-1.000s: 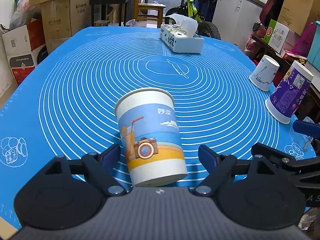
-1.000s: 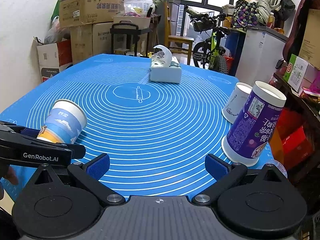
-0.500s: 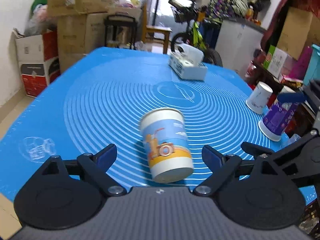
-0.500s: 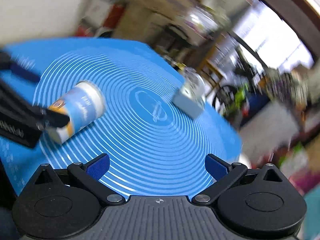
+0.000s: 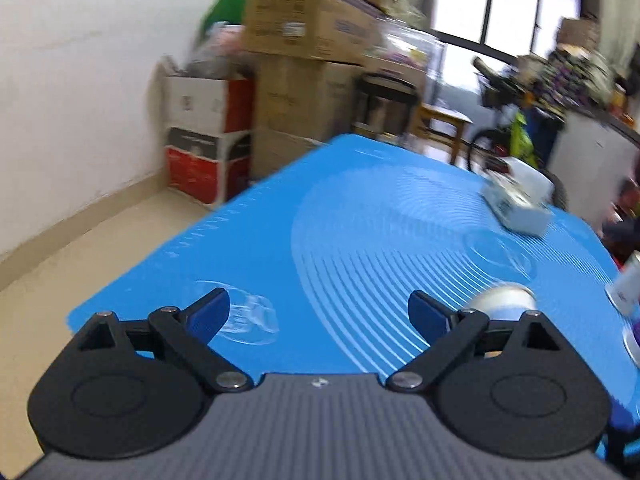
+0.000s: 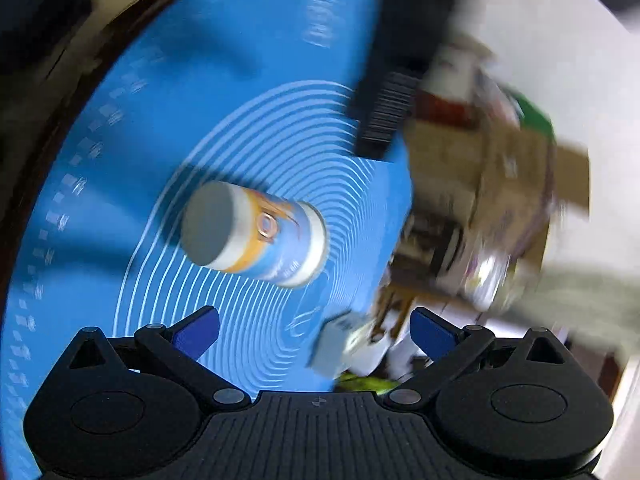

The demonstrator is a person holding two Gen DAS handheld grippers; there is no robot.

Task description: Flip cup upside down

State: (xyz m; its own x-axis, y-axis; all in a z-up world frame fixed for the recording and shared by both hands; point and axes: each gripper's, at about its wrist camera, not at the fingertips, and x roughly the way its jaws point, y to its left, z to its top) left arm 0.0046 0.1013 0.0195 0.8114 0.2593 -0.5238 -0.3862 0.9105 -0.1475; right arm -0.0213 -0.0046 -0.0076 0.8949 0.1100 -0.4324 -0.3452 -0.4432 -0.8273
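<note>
The paper cup (image 6: 256,236), white with a blue and orange picture, stands upside down on the blue mat (image 6: 120,128), its base facing the rolled right wrist camera. In the left wrist view only its blurred top (image 5: 500,300) shows behind the right finger. My left gripper (image 5: 318,314) is open and empty, off to the left of the cup. My right gripper (image 6: 316,330) is open and empty, above the cup and apart from it.
A tissue box (image 5: 518,204) sits at the mat's far right; it also shows in the right wrist view (image 6: 332,346). Another white cup (image 5: 628,284) stands at the right edge. Cardboard boxes (image 5: 308,16) are stacked beyond the far left corner. The mat's left edge drops to the floor.
The left gripper has let go of the cup and swung left and back. The right gripper has rolled hard and now looks down on the cup. Both views are motion-blurred.
</note>
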